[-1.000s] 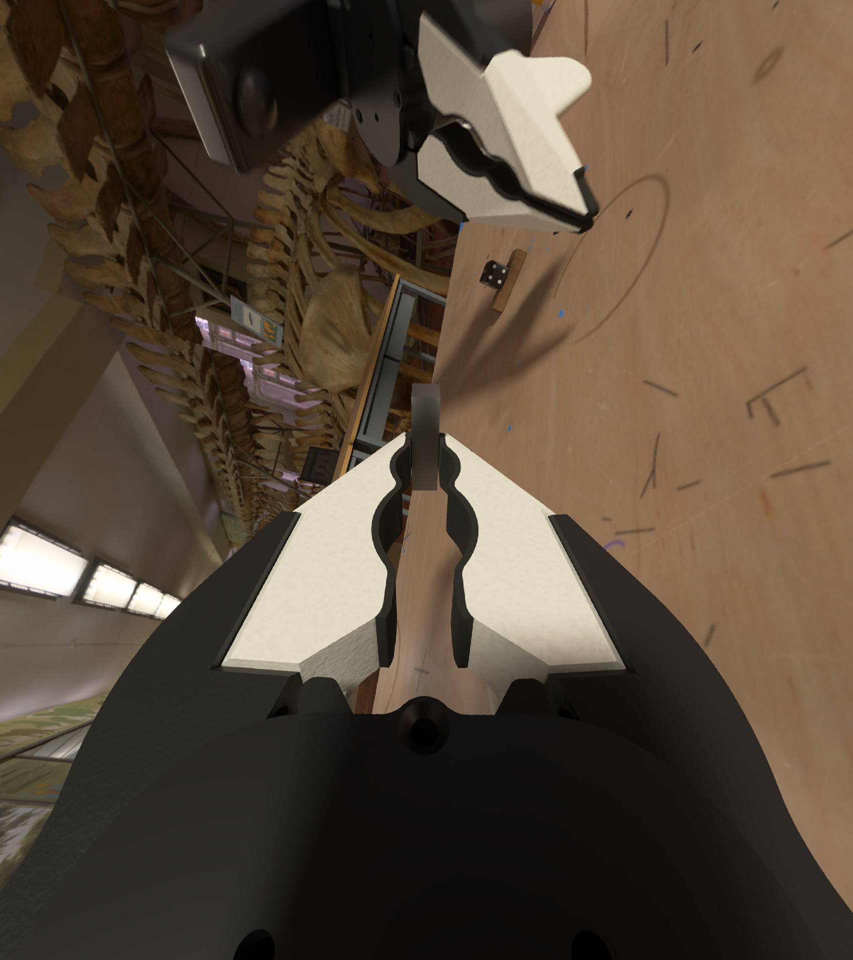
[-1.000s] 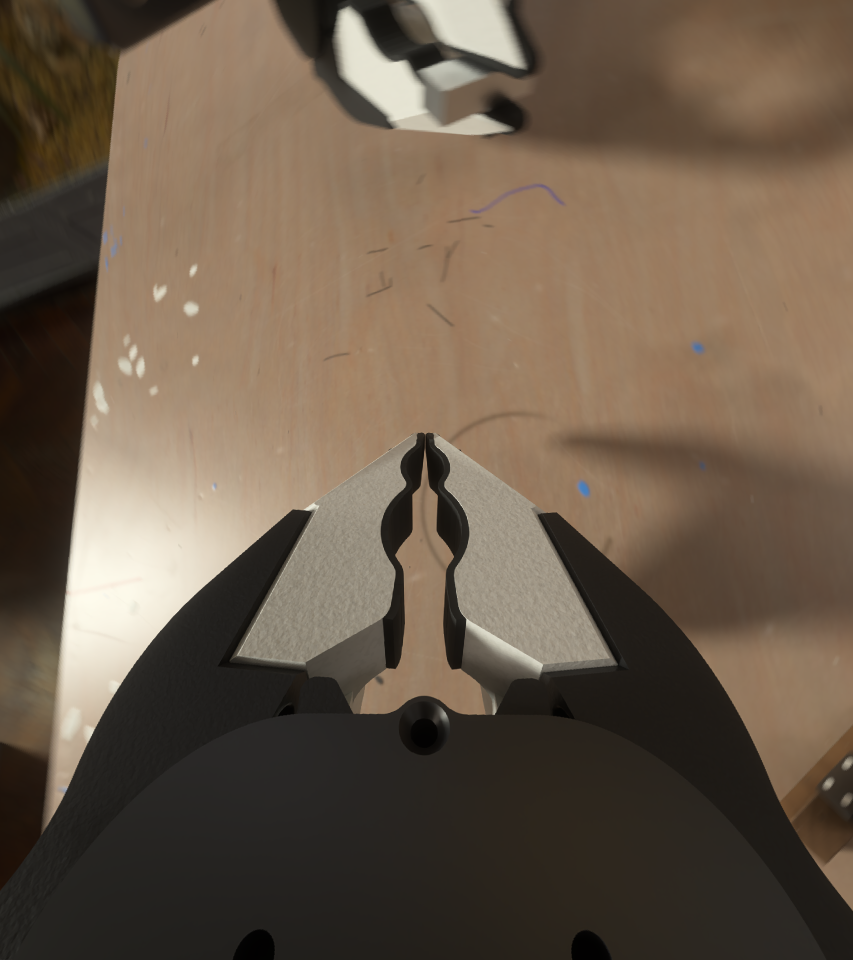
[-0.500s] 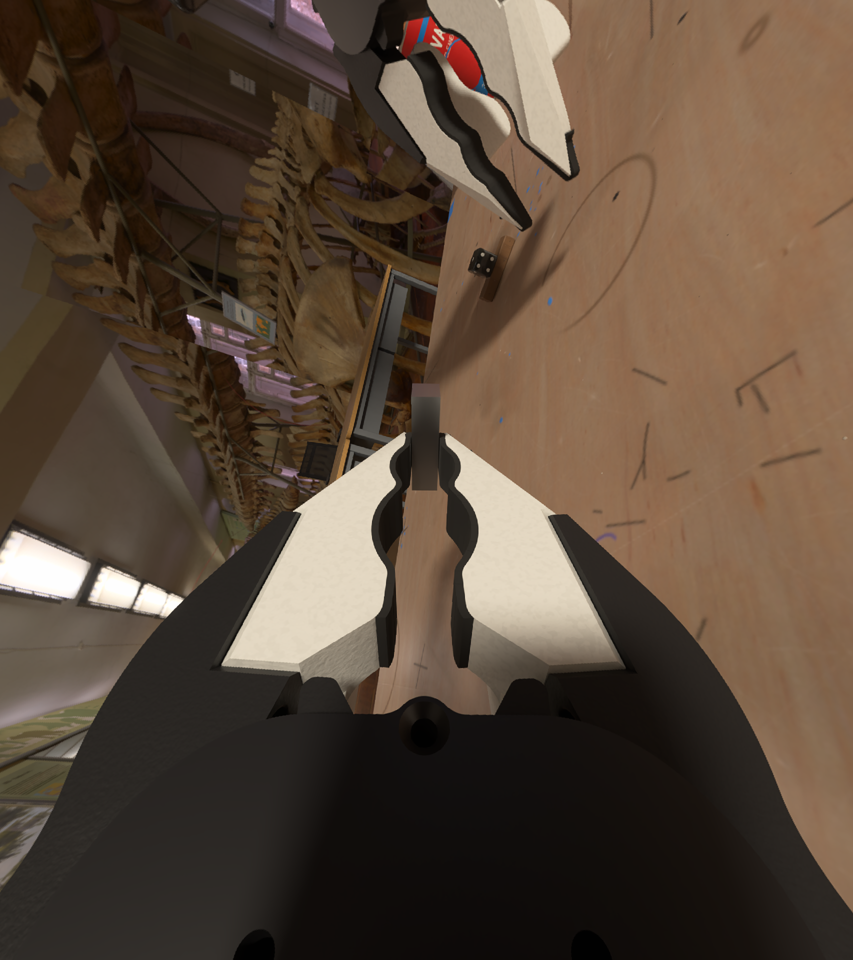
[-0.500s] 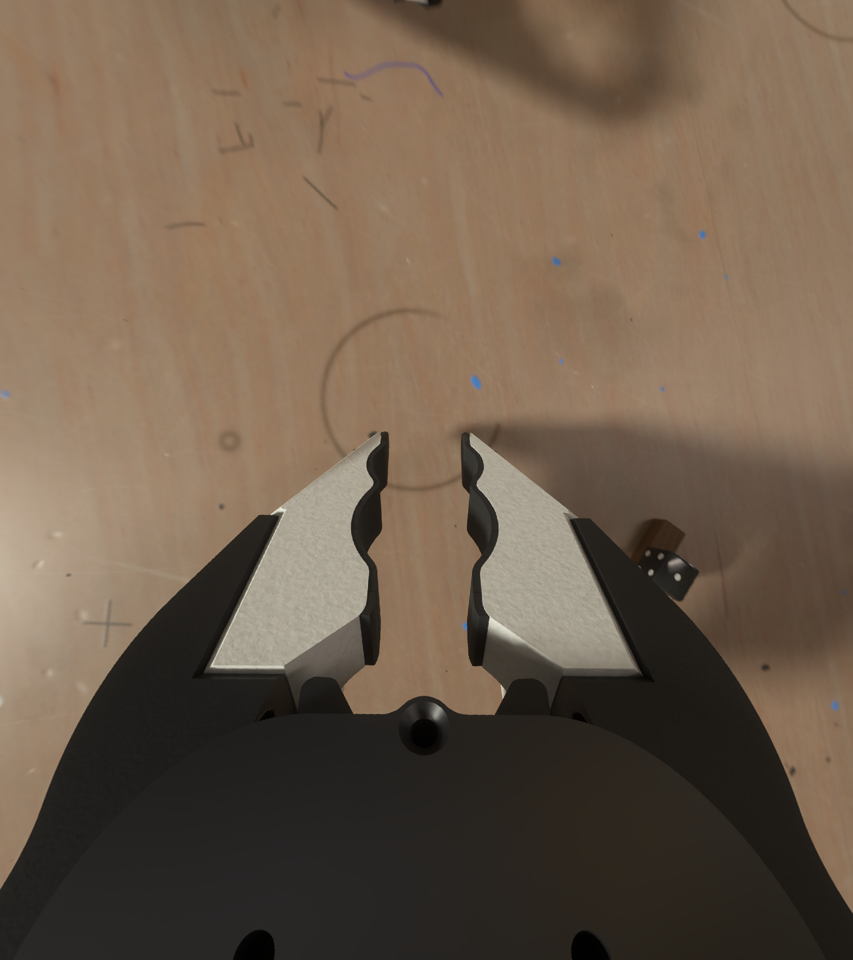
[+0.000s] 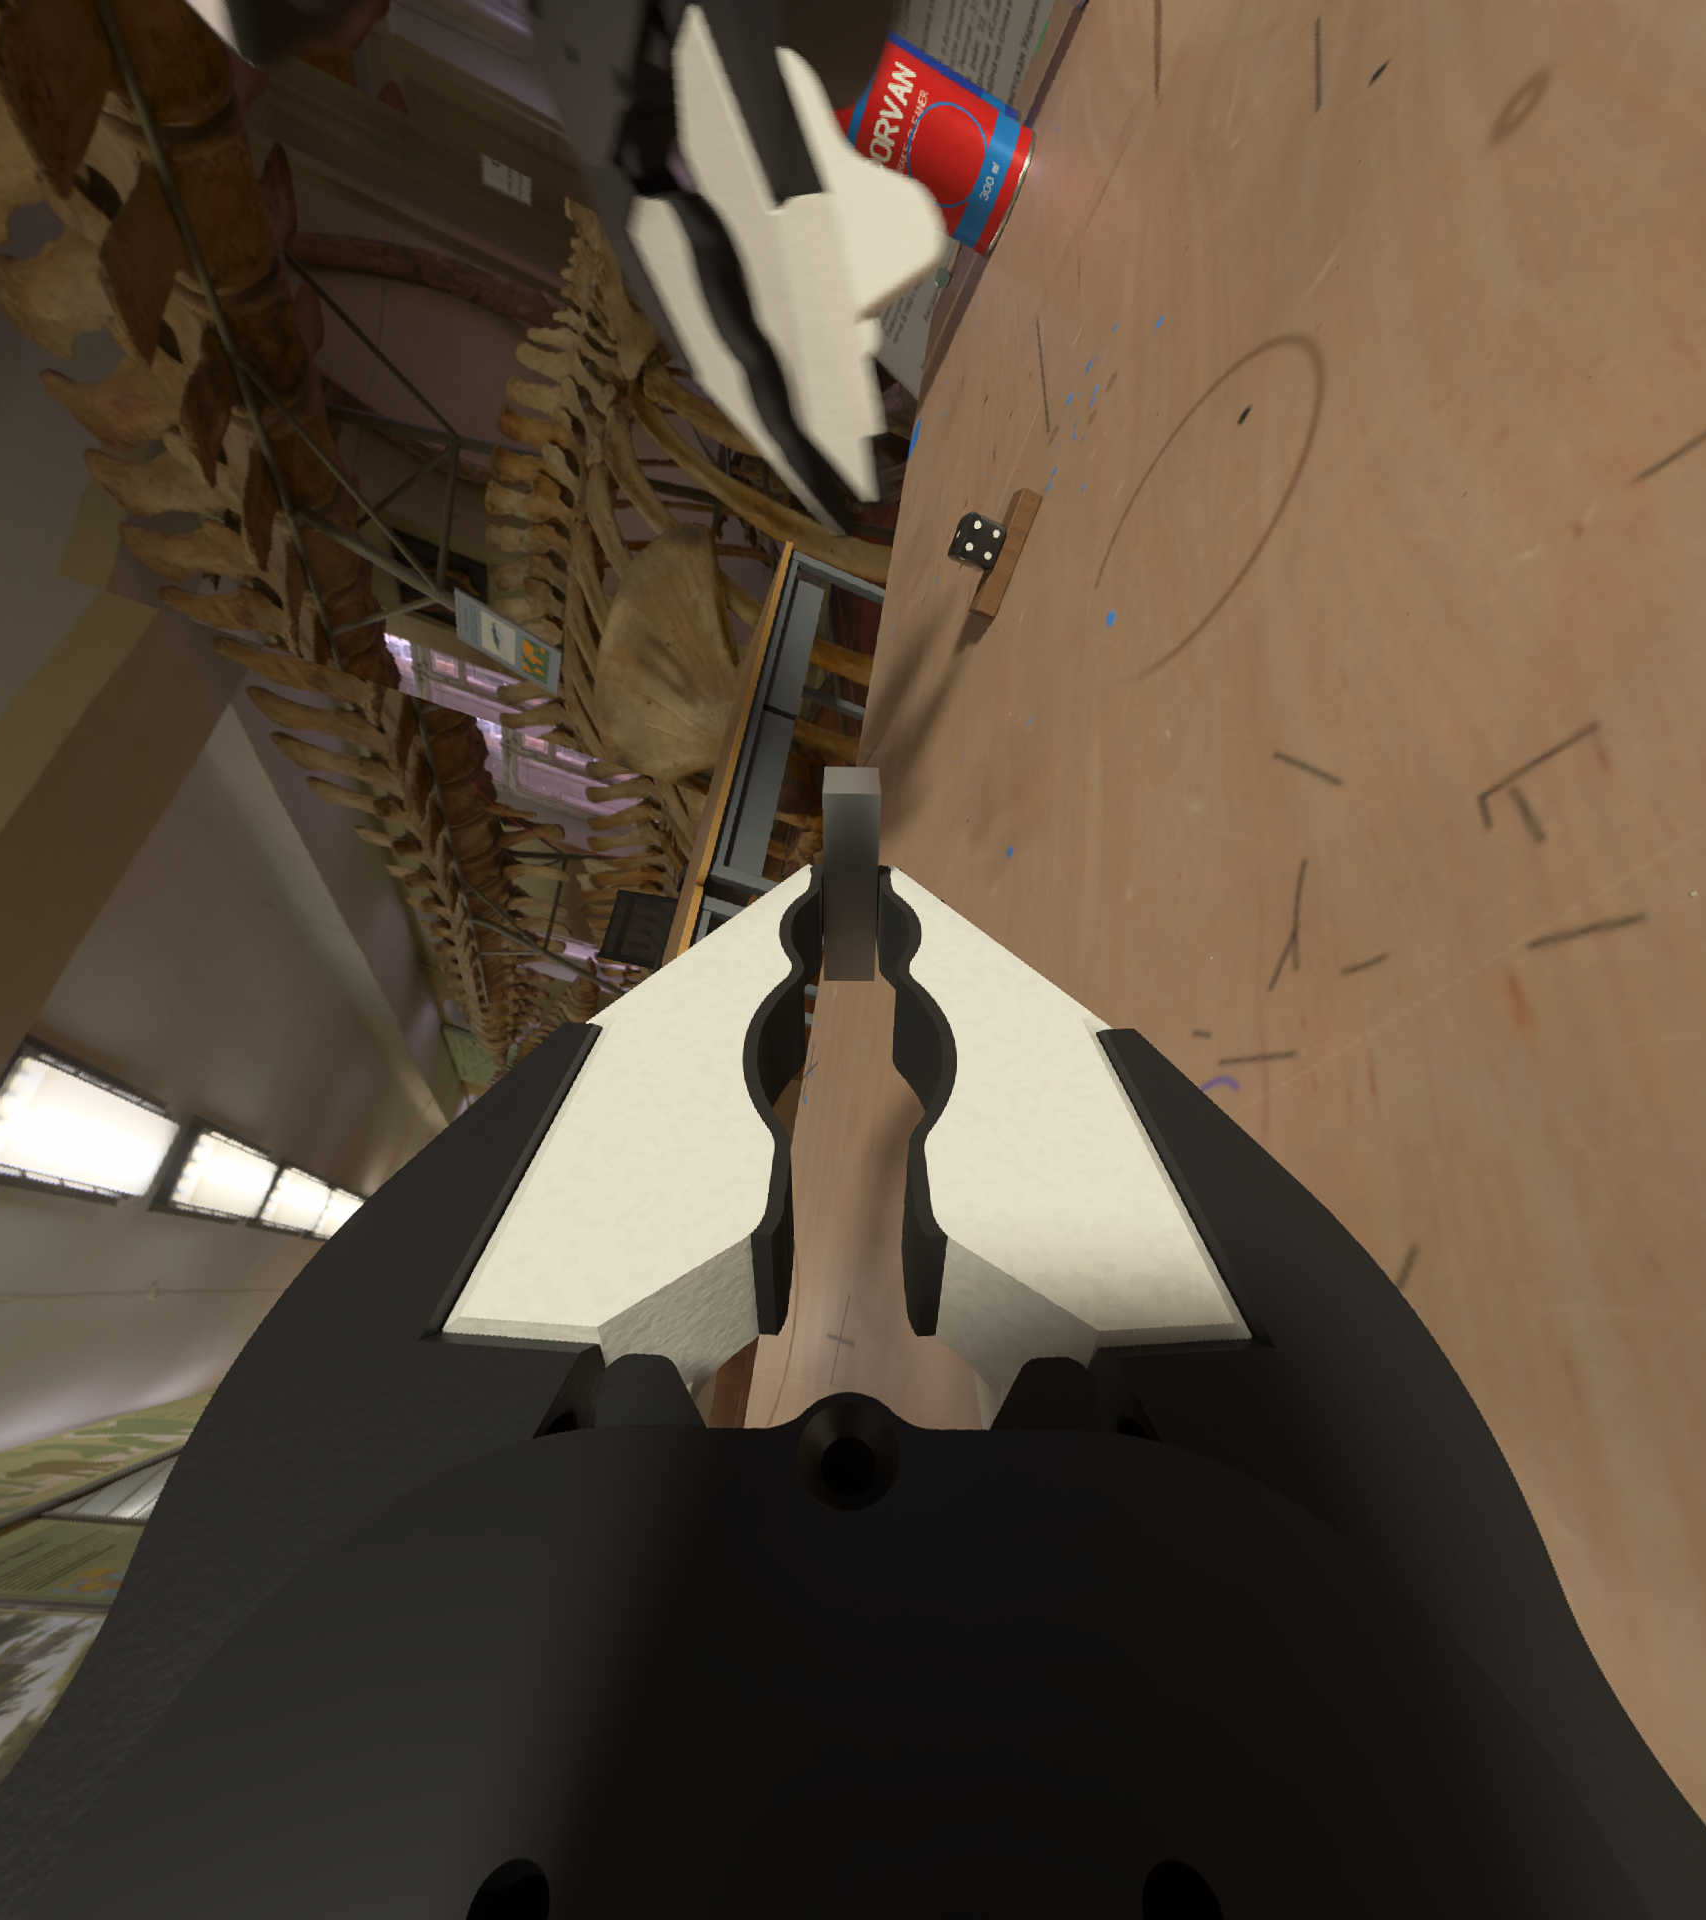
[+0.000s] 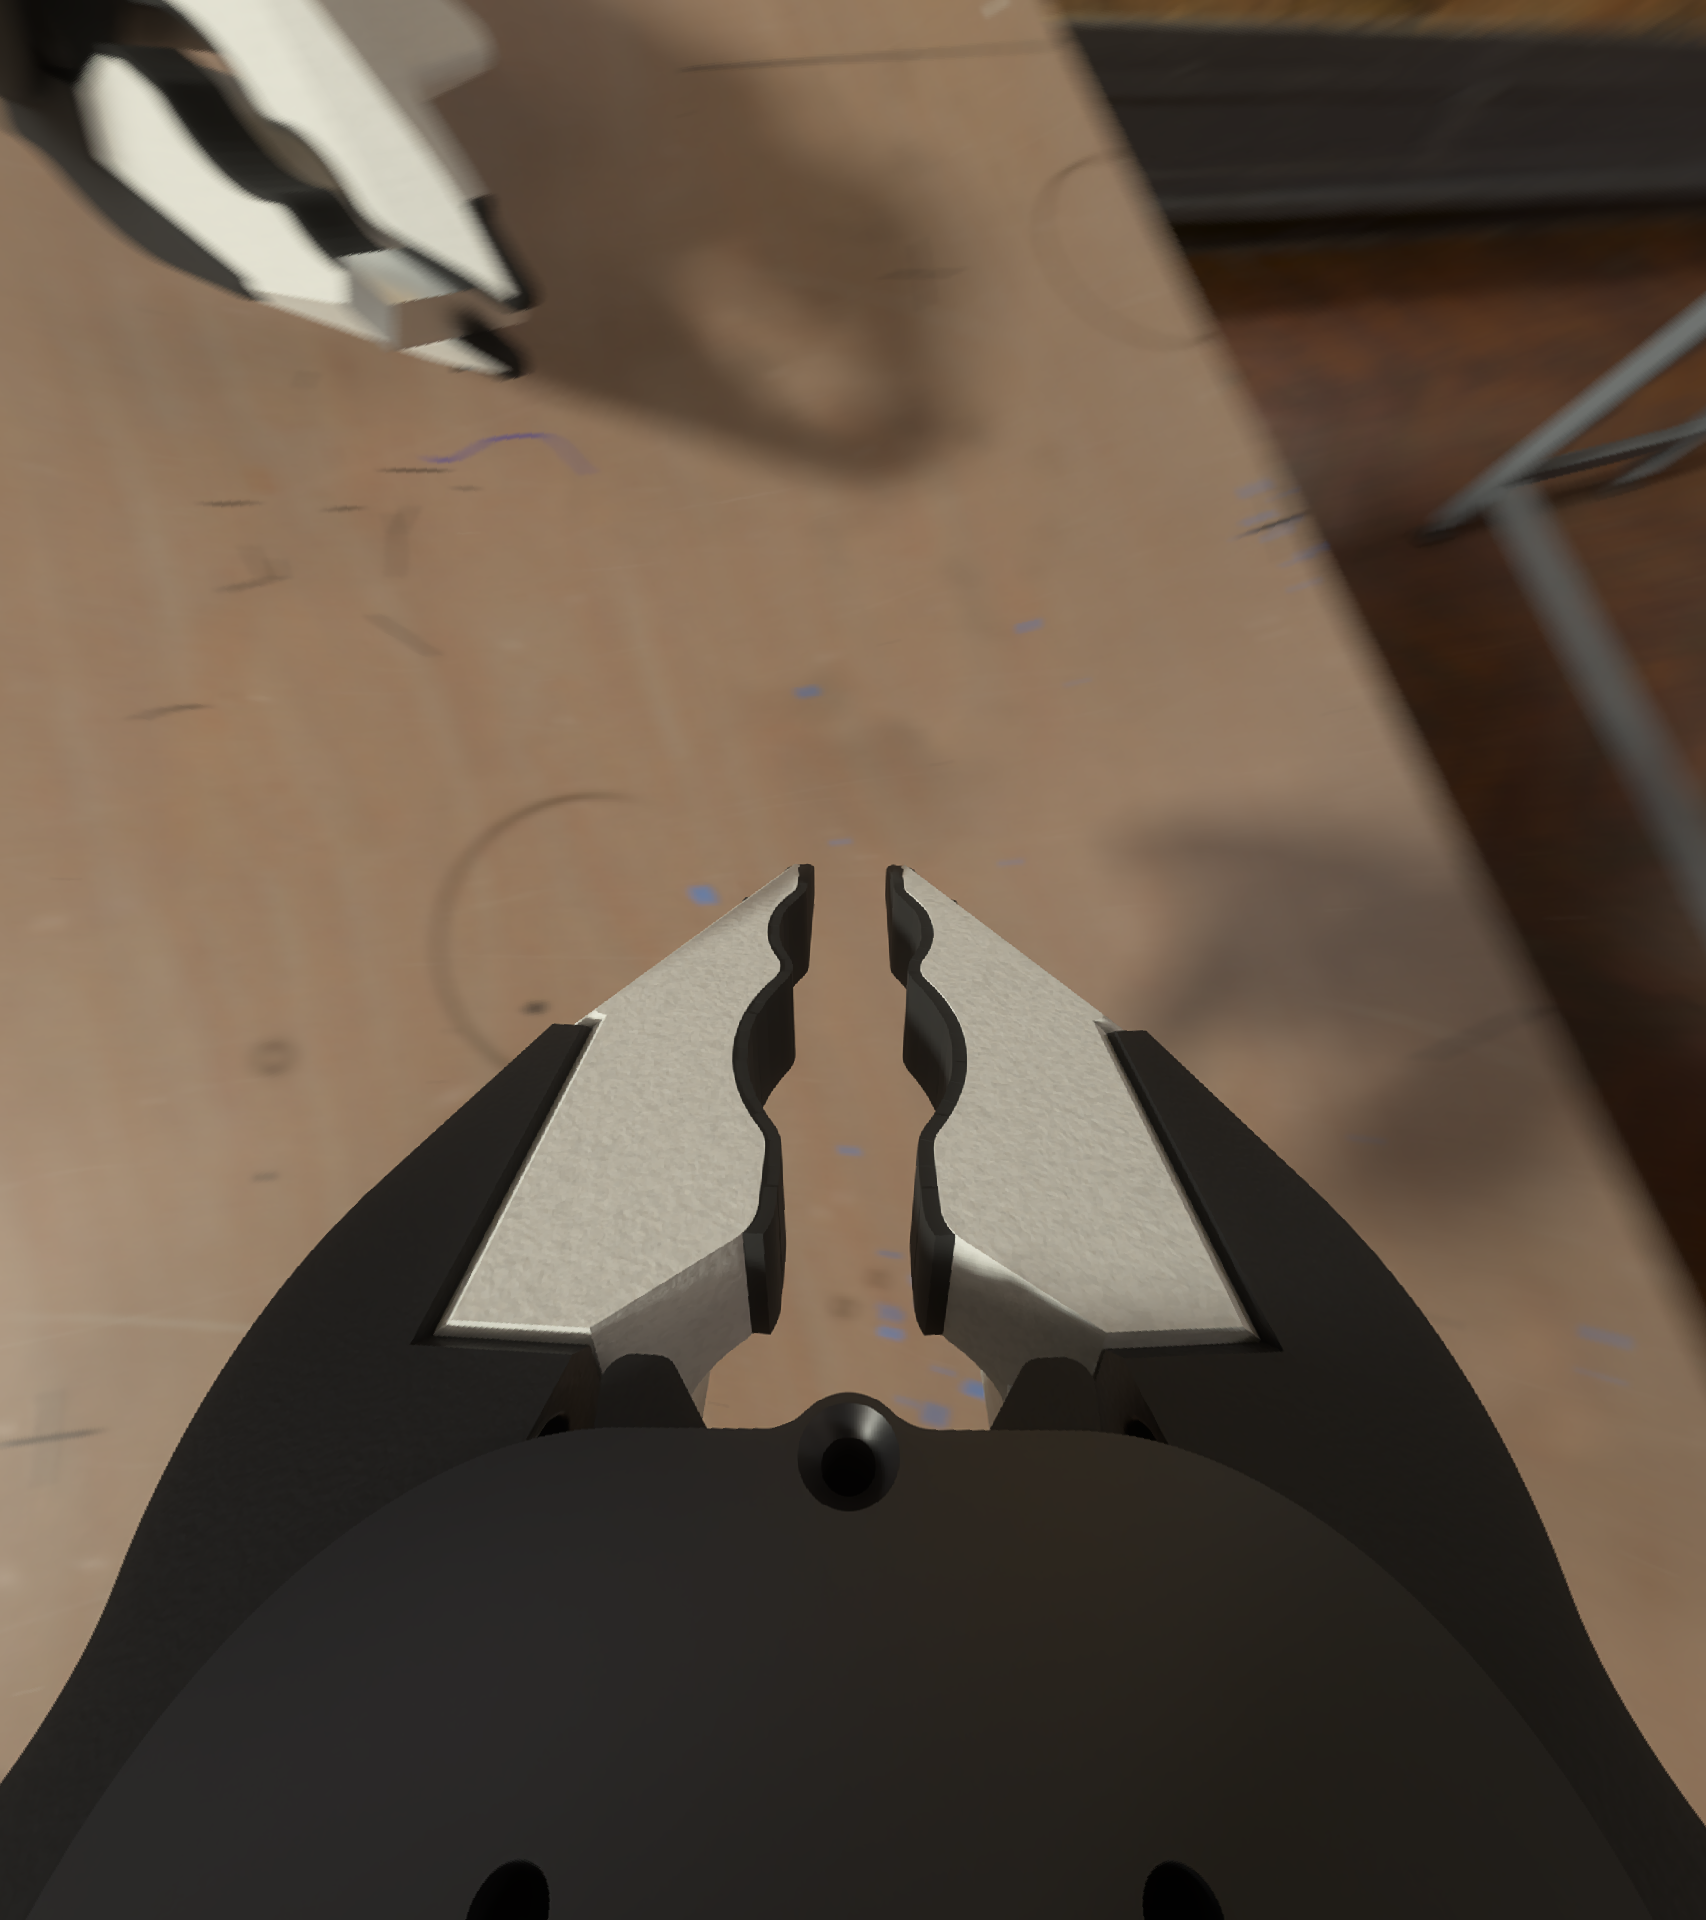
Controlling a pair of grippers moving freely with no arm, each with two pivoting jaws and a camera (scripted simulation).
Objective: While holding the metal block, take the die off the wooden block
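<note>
Two grippers work over a scuffed plywood table (image 5: 1451, 935) marked with pencil lines, a drawn circle and blue paint flecks. Nearest in the left wrist view, the left gripper (image 5: 849, 883) has its cream, wavy-edged fingers clenched on the metal block (image 5: 850, 862), a thin grey slab with square corners that is pinched at the fingertips and juts forward past them. It looks stiff, smooth and likely heavy for its size, so the narrow hold at the tips could let it slip if the grip eases. Farther off, near the table's left edge, the die (image 5: 977, 541) sits on the wooden block (image 5: 1007, 551); the die is a small black cube with white pips, hard, light and slick-faced, best taken by two opposite flat sides. The wooden block is a thin brown slab lying flat, probably light enough to shift if nudged. Beyond and above them hangs the right gripper (image 5: 859, 457), blurred, with a red and blue can (image 5: 942, 156) behind it at the far end. In the right wrist view, the right gripper (image 6: 849, 873) has its jaws released with a narrow gap and nothing between them; neither die nor wooden block shows there. Pale bones of a large skeleton (image 5: 329, 416) fill the hall beyond the table.
</note>
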